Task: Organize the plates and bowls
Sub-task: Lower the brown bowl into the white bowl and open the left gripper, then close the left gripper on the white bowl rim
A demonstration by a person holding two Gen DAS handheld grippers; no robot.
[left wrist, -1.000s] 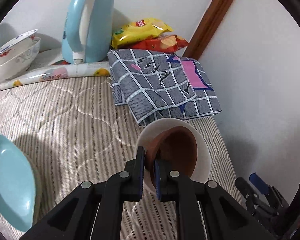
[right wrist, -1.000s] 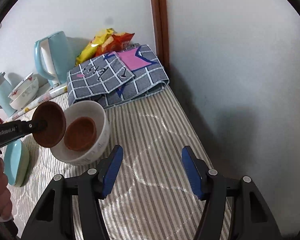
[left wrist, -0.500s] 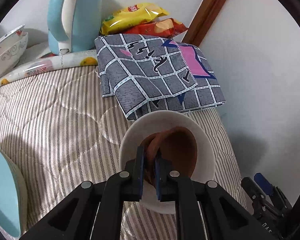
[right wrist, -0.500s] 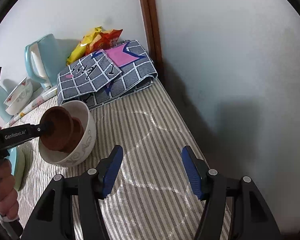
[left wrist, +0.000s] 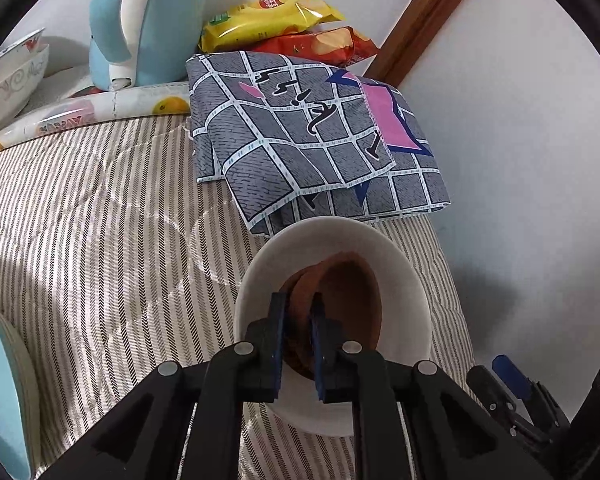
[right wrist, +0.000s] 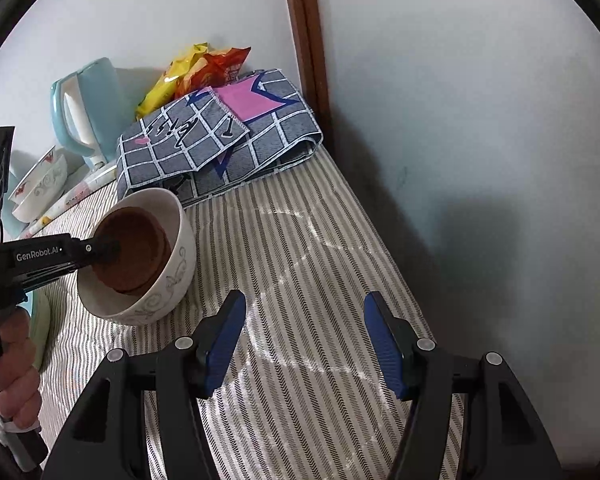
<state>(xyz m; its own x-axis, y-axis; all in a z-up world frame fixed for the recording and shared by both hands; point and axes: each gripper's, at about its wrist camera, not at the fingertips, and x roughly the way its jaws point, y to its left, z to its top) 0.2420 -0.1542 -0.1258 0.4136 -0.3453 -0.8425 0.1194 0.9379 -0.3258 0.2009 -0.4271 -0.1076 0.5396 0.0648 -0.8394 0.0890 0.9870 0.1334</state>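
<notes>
A white patterned bowl (left wrist: 404,280) (right wrist: 180,268) stands on the striped cloth. Inside it lie two brown saucers, one on the other. My left gripper (left wrist: 298,320) (right wrist: 112,246) is shut on the rim of the upper brown saucer (left wrist: 352,300) (right wrist: 134,248), which rests in the bowl on the lower one. My right gripper (right wrist: 304,344) is open and empty, to the right of the bowl above the cloth.
A folded checked cloth (left wrist: 312,136) (right wrist: 220,144) lies just behind the bowl, snack bags (left wrist: 284,20) beyond it. A light blue kettle (left wrist: 140,24) and stacked white bowls (left wrist: 12,76) stand at the back left. A light blue dish (left wrist: 0,400) lies at the left edge. A wall runs along the right.
My left gripper carried the brown saucer from above the bowl's left side down into the bowl, onto the other saucer. The right gripper stayed open, shifting little.
</notes>
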